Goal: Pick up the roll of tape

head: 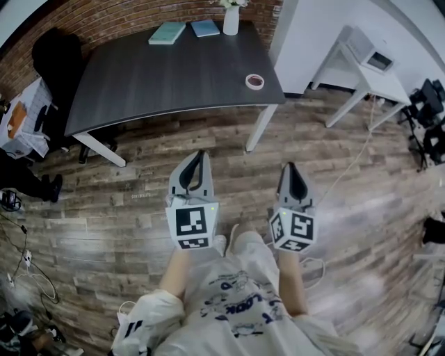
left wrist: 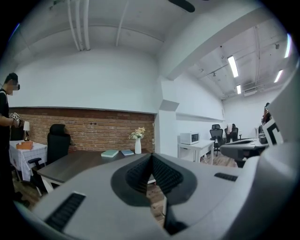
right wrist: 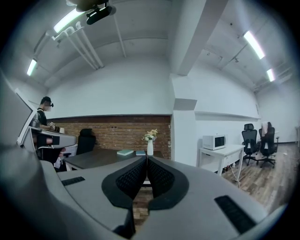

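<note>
The roll of tape [head: 254,81], pale with a reddish rim, lies flat near the right front corner of the dark table [head: 160,76] in the head view. My left gripper [head: 201,154] and right gripper [head: 290,167] hover over the wooden floor, well short of the table's front edge. Both are shut with nothing between the jaws. In the left gripper view the jaws [left wrist: 151,157] meet at their tips and point toward the table [left wrist: 75,164]. The right gripper view shows its jaws [right wrist: 146,159] closed together too. The tape does not show in either gripper view.
Two books [head: 167,32] and a white vase [head: 231,19] stand at the table's far edge by the brick wall. A black chair [head: 55,52] is at the left, and a white side table [head: 368,59] with a microwave at the right. Cables [head: 28,268] lie on the floor. A person [left wrist: 7,122] stands at far left.
</note>
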